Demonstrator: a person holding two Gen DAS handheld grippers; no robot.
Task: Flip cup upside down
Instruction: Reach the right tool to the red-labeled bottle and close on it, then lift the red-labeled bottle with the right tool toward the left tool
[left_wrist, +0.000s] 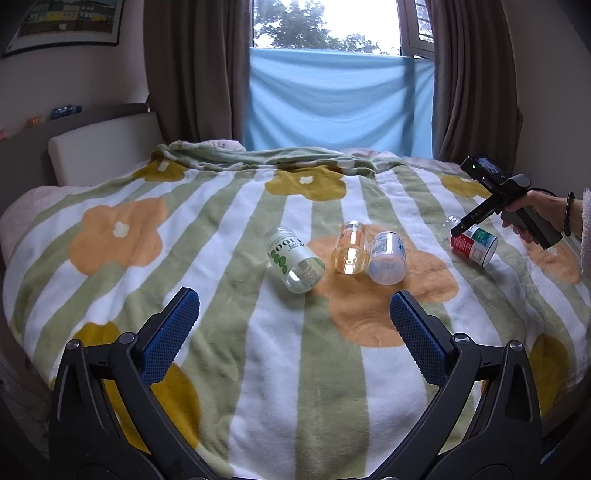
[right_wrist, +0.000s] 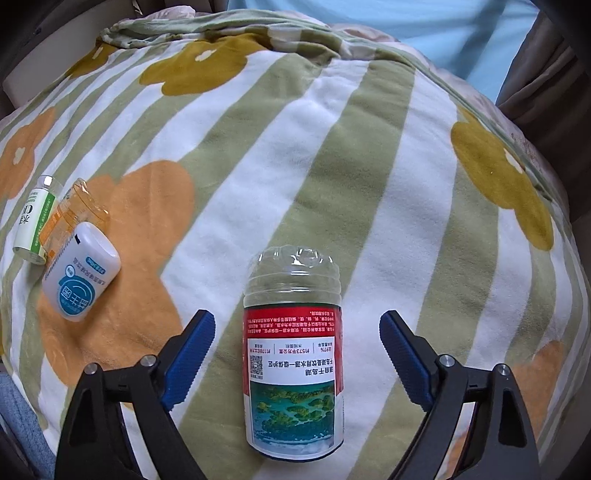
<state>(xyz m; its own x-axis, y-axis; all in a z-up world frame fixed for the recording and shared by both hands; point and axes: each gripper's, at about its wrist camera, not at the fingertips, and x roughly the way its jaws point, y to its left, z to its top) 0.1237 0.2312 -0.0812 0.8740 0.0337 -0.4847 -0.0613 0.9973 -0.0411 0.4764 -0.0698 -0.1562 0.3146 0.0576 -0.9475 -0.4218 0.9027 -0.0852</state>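
Observation:
Several clear plastic cups cut from bottles lie on their sides on a flowered blanket. The red-labelled cup (right_wrist: 293, 365) lies between the open fingers of my right gripper (right_wrist: 297, 354), untouched; it also shows in the left wrist view (left_wrist: 474, 245) with the right gripper (left_wrist: 458, 230) over it. My left gripper (left_wrist: 295, 332) is open and empty, held above the blanket short of the green-labelled cup (left_wrist: 295, 260), the orange cup (left_wrist: 350, 249) and the white-and-blue cup (left_wrist: 387, 258).
The striped blanket (left_wrist: 229, 229) covers a bed. A cream headboard cushion (left_wrist: 103, 147) stands at the back left, brown curtains and a blue cloth (left_wrist: 338, 103) behind. In the right wrist view the other three cups (right_wrist: 70, 236) lie at the left.

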